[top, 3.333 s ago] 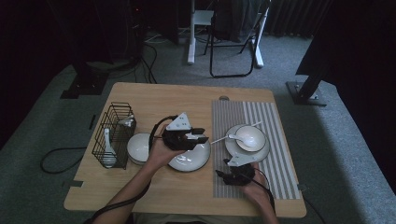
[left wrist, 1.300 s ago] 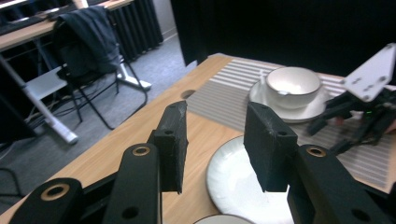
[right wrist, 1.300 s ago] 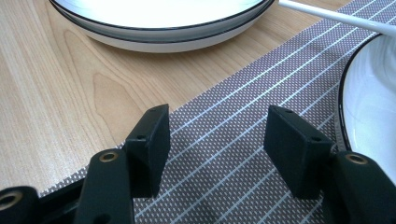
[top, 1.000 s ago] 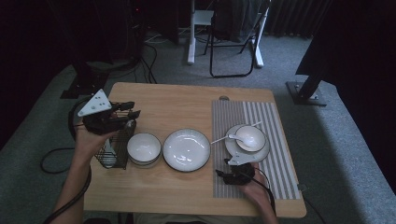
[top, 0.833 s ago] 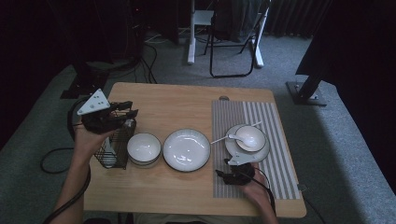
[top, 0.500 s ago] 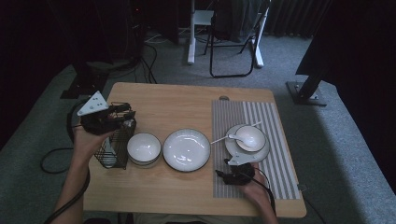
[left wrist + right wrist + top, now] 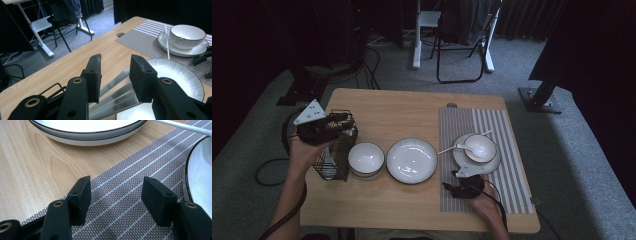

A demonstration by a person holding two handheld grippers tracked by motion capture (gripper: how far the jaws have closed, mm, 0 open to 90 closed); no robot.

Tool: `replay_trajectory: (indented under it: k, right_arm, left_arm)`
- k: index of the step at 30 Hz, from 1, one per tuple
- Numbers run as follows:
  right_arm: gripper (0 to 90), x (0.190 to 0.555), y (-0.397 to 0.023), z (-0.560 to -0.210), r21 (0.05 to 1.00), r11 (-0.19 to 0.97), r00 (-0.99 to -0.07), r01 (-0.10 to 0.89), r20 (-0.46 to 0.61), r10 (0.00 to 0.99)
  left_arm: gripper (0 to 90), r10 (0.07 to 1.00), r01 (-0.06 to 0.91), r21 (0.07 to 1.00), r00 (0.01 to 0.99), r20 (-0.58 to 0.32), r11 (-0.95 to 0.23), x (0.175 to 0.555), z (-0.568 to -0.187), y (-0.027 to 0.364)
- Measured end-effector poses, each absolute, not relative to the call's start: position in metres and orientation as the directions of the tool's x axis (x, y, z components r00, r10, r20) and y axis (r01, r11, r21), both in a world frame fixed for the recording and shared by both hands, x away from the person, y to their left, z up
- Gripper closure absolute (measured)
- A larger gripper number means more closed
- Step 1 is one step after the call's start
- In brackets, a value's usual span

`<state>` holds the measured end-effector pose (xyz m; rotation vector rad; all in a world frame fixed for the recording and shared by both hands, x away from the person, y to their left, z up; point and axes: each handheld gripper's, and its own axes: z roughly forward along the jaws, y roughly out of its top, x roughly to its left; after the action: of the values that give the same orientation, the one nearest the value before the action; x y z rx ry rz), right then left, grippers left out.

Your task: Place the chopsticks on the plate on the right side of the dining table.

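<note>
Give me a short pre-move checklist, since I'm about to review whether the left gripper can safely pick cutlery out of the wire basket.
1. Left gripper over the wire basket: ok.
2. Grey cutlery handles lie between its jaws: ok.
3. Pads pressing on a handle: not ok, gaps show on both sides.
4. Only one handle in the gap: not ok, several fan out together.
5. Right gripper open, holding nothing, resting on the striped placemat: ok.
6. Small bowl beside the basket clear of the lift path: cannot tell.
</note>
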<state>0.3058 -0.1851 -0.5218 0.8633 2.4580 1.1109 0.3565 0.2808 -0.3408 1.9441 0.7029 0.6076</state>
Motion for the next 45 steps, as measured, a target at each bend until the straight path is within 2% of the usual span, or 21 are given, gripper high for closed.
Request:
replay_trajectory:
  k: [45]
  right_arm:
    - [40.6, 0.306, -0.186, -0.522, 0.757, 0.519, -0.771, 0.398, -0.031, 0.636]
  left_arm:
    - [64.2, 0.718, 0.308, 0.867, 0.691, 0.079, -0.392, 0.392, -0.359, 0.277]
